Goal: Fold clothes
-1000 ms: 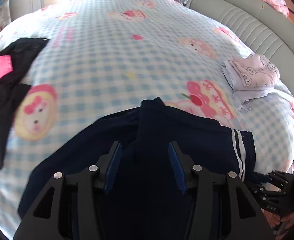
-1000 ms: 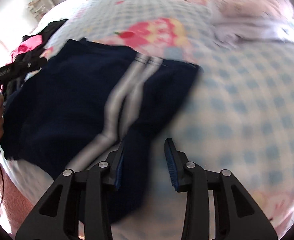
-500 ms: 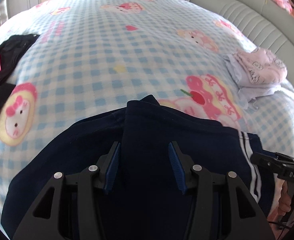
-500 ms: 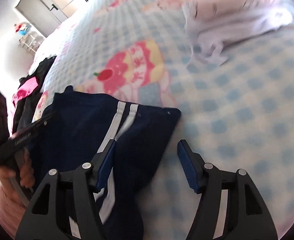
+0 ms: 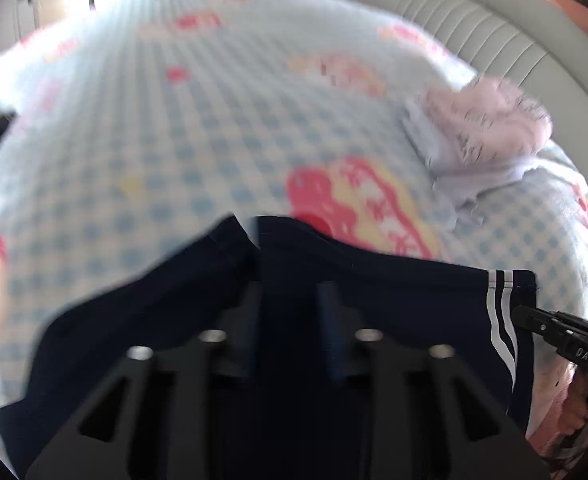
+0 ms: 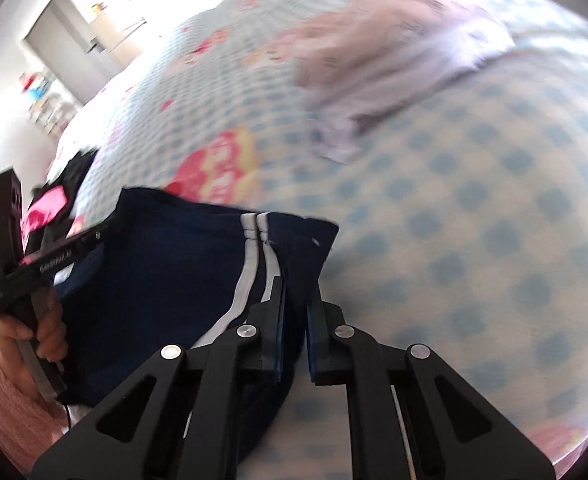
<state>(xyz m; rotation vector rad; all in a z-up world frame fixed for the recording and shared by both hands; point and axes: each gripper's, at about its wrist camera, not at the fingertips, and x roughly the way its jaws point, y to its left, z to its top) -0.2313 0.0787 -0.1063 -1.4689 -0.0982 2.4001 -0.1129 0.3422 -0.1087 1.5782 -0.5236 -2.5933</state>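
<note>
Both grippers on navy shorts [image 6: 166, 264]: right gripper [image 6: 294, 320] pinching striped edge, left gripper [image 5: 290, 320] spread.

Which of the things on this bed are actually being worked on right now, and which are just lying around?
In use:
- navy blue shorts with white side stripes
- right tool, pinching the shorts' striped edge
- left tool, over the shorts

Just lying about:
- pale pink and lilac printed garment, bundled
- black and bright pink clothes heap
- blue checked cartoon bedsheet
</note>
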